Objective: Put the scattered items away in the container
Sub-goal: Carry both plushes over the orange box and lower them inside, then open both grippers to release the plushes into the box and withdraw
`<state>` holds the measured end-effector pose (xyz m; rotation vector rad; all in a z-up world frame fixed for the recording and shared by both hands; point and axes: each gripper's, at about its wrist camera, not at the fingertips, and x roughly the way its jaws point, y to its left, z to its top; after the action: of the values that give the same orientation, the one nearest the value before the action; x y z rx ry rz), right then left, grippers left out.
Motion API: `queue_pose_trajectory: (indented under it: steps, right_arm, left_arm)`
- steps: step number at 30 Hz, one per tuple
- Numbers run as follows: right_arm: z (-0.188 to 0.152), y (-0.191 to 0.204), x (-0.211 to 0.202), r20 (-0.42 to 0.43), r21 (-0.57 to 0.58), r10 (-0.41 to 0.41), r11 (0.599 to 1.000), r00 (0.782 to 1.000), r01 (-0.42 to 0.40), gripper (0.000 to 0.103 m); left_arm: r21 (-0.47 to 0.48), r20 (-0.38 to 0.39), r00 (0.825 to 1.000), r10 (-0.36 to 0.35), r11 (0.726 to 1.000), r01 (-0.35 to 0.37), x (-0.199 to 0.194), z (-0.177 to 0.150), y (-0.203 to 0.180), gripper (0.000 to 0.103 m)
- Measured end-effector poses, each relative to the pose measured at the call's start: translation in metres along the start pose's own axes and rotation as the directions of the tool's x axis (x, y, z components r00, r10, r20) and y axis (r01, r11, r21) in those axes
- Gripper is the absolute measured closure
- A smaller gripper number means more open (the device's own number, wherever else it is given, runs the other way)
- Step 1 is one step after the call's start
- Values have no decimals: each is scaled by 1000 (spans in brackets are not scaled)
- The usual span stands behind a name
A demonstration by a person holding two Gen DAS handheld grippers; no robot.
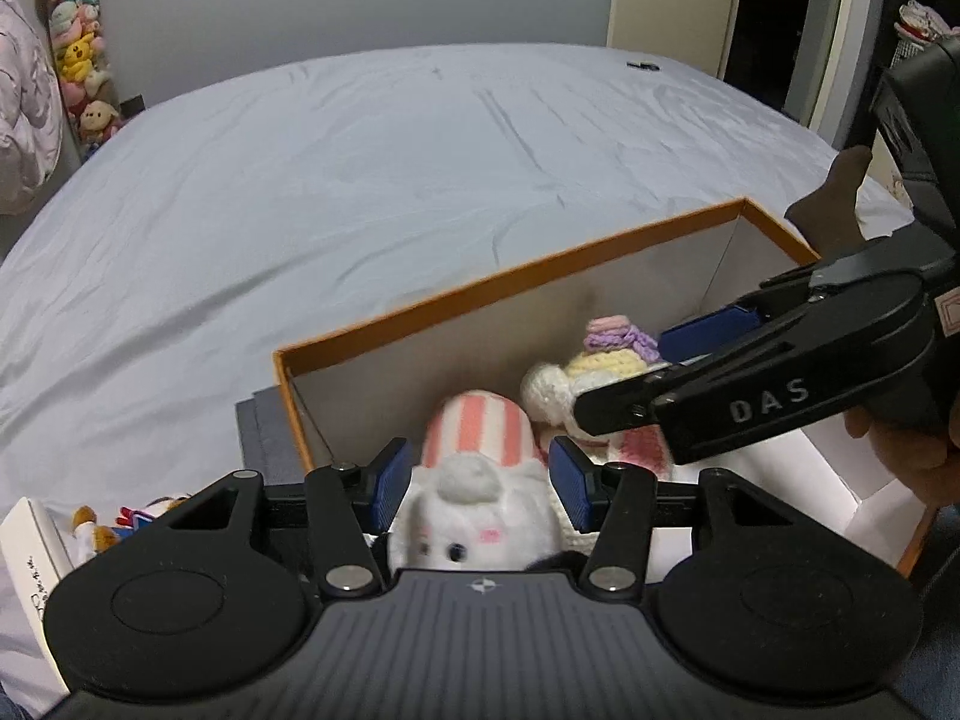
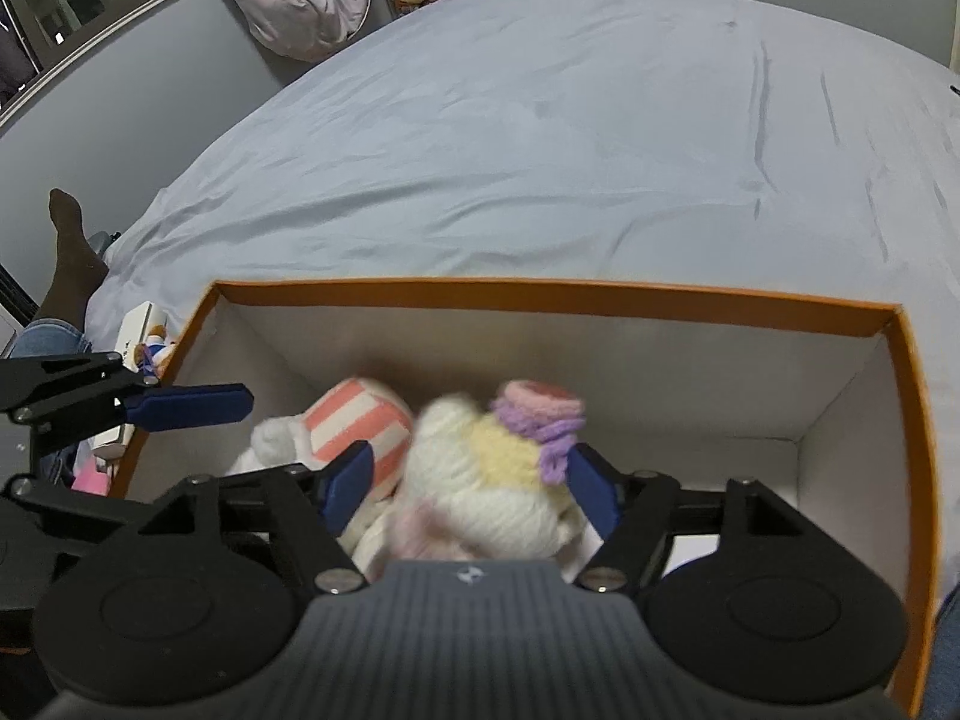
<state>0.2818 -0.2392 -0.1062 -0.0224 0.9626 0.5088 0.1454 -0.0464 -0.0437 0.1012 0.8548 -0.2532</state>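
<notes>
An orange-rimmed cardboard box with white walls sits on the bed. Inside it my left gripper is shut on a white plush with a pink-striped hat; its blue pads press on both sides. Beside that lies a white crochet doll with a yellow, pink and purple top, blurred in the right wrist view. My right gripper stands open around the doll, with a gap at its left pad. One left pad shows over the box's left wall.
The grey bed sheet stretches beyond the box. A small white carton and a little figurine lie left of the box, and a dark slab sticks out beneath it. A socked foot rests at the bed's edge.
</notes>
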Motion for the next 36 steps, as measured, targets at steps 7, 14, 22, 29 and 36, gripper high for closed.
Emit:
queue_pose_trajectory:
  steps: [7,14,22,29,36]
  right_arm:
    - [-5,6,-6,-25,-15,-28,1000,999,28,26]
    - [-6,6,15,-35,-21,-45,999,998,44,48]
    - [-8,12,8,-75,-129,-9,992,997,-1,67]
    - [0,15,23,-27,-87,21,996,999,-23,67]
    - [-4,17,17,-33,-90,-13,996,999,10,57]
  left_arm:
    - [-30,39,999,15,999,-14,-28,1,11,44]
    - [-93,4,1000,22,995,-22,-41,-1,25,72]
    - [-133,1,999,-39,990,38,-42,-4,33,85]
    - [-179,-46,997,-68,982,59,-30,-9,37,88]
    - [-30,-39,999,-11,1000,9,-24,0,16,88]
